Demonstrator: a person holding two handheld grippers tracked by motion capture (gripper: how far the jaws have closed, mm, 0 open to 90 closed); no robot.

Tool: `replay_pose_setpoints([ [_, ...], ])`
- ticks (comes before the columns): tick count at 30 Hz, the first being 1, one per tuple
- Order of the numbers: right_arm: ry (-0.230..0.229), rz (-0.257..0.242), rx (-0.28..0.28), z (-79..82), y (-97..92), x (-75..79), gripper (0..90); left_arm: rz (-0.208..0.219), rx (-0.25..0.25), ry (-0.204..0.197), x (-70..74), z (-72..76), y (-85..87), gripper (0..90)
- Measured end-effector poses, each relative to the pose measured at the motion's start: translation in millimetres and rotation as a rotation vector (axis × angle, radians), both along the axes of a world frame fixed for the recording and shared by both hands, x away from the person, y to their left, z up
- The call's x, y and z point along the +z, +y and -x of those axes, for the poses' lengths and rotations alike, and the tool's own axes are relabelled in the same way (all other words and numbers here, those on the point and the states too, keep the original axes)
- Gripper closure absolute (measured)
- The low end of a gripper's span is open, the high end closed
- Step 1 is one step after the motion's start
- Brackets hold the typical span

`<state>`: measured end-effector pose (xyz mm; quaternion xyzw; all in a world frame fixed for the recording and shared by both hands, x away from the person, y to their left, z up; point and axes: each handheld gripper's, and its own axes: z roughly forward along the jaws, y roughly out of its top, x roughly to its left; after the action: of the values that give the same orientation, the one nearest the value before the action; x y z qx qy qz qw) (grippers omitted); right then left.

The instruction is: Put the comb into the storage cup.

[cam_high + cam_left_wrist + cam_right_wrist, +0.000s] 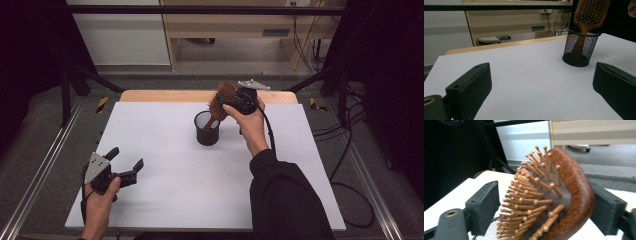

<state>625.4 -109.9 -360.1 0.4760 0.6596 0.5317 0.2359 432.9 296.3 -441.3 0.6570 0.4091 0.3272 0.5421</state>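
At far left, near the table's (165,195) front edge: left gripper (127,161) low over the white surface, jaws spread wide, nothing between them, aimed across toward the middle. From the left gripper view, bare white table between the two black jaws, mesh cup (580,47) ahead and to the right.

Centre, toward the far edge: black mesh cup (207,128) standing upright on the table. Hairbrush (220,102) planted in it handle-down, long axis close to vertical but tipped, head leaning up and to the right out of the rim, handle end down at the cup's bottom. Bristles turned toward the left gripper's side.

Just right of that: right gripper (231,102) up at the brush head, held in a hand, cable trailing down the sleeve. In the right gripper view, hairbrush (549,202) head sitting between the jaws, wooden pins reaching toward the left jaw with a gap showing, rounded back lying against the right one. Jaws standing well apart, loose around the head rather than pinching it.
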Motion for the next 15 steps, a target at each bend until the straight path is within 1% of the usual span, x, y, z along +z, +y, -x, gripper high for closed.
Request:
replay_pose_setpoints([
  [3, -0.010, 0.014, -0.016, 0.9, 0.3, 1.1, 12.9, 0.000, -0.001, 0.001, -0.1, -0.1, -0.2, 2.5],
  [6, -0.016, 0.016, -0.024, 1.5, 0.2, 2.1, 12.5, 0.000, -0.001, 0.001, -0.1, -0.1, -0.2, 2.5],
  [10, -0.014, 0.018, -0.030, 2.0, 0.5, 2.6, 11.5, -0.001, -0.002, 0.001, -0.2, -0.2, -0.4, 2.5],
  [13, -0.013, 0.022, -0.040, 2.4, 1.2, 2.9, 8.3, -0.002, -0.002, 0.000, -0.2, -0.2, -0.7, 2.5],
  [15, 0.003, 0.018, -0.045, 2.8, 1.2, 2.8, 7.1, -0.001, -0.002, 0.001, -0.2, -0.2, -0.7, 2.5],
])
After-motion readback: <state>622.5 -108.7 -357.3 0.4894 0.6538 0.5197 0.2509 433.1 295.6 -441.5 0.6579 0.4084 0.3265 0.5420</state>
